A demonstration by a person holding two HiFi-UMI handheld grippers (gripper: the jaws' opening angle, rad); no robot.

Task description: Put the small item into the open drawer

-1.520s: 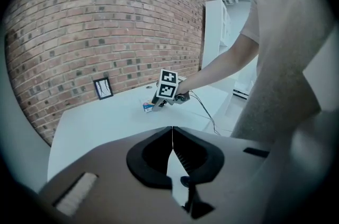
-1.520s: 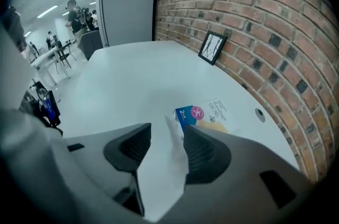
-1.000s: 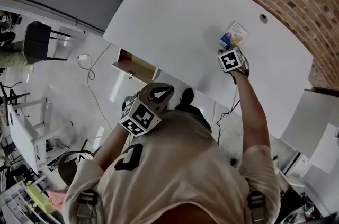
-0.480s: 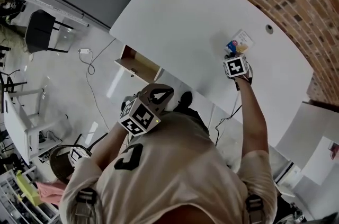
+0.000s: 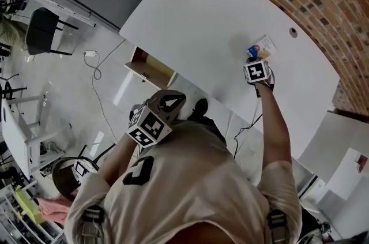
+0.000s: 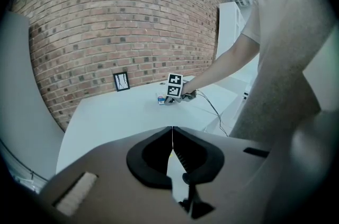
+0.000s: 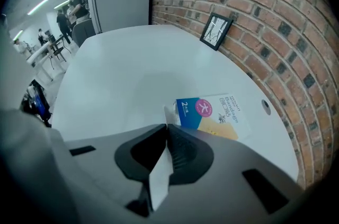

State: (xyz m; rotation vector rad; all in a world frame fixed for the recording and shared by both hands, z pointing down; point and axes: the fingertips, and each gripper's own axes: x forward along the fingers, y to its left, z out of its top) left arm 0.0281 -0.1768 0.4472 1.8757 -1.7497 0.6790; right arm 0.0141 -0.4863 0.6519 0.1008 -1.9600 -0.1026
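We note the right gripper (image 7: 167,125): its jaws have just been closing and now pinch the near corner flap of the small box (image 7: 212,114). The box lies on the table (image 5: 196,18), upper right in the head view. We judge the lift is next. The open drawer (image 5: 151,68) sits centre-left. The left gripper (image 6: 171,130) is closed and empty.
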